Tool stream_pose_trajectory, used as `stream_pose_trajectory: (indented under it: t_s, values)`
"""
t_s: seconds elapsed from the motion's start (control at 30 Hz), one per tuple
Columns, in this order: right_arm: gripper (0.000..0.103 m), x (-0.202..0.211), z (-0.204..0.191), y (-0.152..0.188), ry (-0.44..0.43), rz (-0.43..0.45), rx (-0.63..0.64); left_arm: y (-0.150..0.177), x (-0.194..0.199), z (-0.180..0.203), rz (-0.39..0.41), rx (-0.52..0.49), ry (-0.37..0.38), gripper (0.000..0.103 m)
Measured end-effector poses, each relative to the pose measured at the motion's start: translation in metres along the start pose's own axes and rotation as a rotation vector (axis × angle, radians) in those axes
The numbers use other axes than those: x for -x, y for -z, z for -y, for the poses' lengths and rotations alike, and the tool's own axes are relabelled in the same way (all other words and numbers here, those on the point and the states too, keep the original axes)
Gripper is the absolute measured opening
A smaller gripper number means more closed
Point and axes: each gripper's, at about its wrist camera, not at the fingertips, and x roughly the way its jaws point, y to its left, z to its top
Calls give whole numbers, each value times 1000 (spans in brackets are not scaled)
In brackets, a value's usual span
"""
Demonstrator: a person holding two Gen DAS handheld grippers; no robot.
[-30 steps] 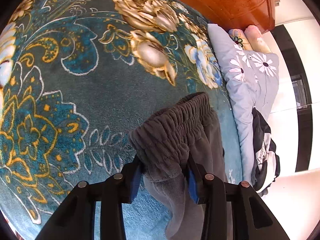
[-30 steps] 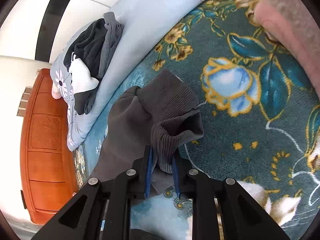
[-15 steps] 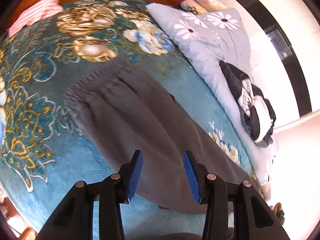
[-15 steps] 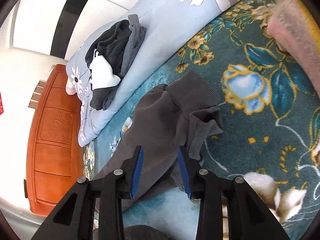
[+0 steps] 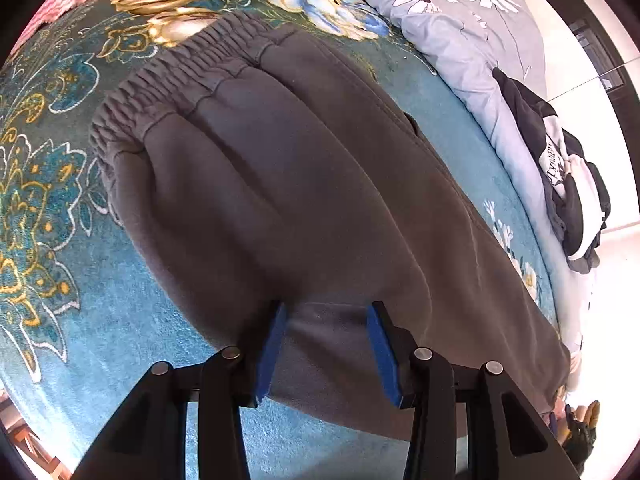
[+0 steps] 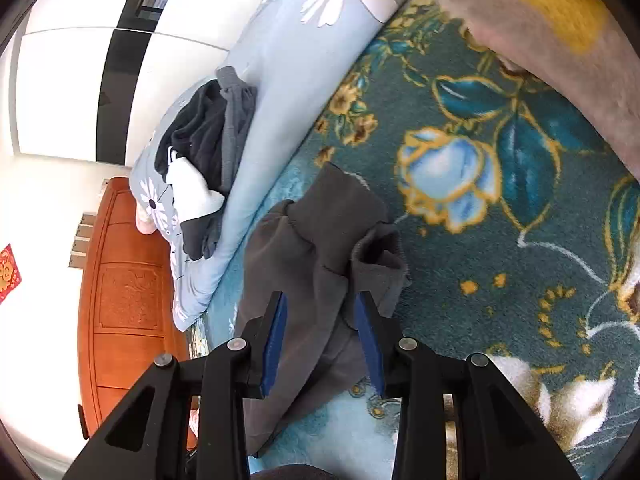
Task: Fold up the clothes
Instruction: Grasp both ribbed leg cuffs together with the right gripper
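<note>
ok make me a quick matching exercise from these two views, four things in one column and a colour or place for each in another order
Things:
1. grey sweatpants
2. black and white clothes pile
3. wooden headboard
4. left gripper

Places or colours:
A. orange-brown, at the end of the bed
B. lying flat on the teal floral blanket
C. on top of the pale blue daisy quilt
D. open, blue pads over the pants fabric

Pairs: 1-B, 2-C, 3-A, 4-D
</note>
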Motion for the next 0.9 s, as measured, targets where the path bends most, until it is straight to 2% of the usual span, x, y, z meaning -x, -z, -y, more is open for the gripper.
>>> stream_pose_trajectory:
  t_s: [0.17,0.27,0.37,0.4,0.43,0.47,0.53,0.63,0.67,0.73,0.8,0.83,0.9]
  values:
    - [37,-22,-3,-5,61,-37,-14,7,23,2,49,13,15,47]
    - [37,-31,-2,-5,64,-24,-60,14,40,5,71,2,40,47]
    - [36,-33,-20,-4,104,1,-16,19,56,16,87,-41,51,47]
    - [29,-33,-27,-5,124,4,6,20,59,19,90,-55,53,48]
    - [16,-35,-34,-5,141,-1,25,21,62,22,93,-62,58,48]
    - [11,-36,-42,-5,133,-16,31,20,63,24,94,-61,66,48]
    - [6,-32,-57,-2,44,-43,21,19,67,28,97,-58,80,48]
    - [4,-11,-78,3,-171,-36,27,21,70,35,98,-67,77,48]
    - [4,-3,-81,5,-170,-14,68,22,70,38,98,-74,72,49]
    - [4,0,-76,9,-64,0,151,25,69,42,95,-85,66,50]
    - [4,-19,-50,14,65,-92,137,27,66,46,85,-86,66,50]
    - [4,-26,-33,16,79,-132,88,28,65,48,79,-86,67,50]
    - [5,-30,-11,19,95,-141,42,28,62,54,72,-86,66,50]
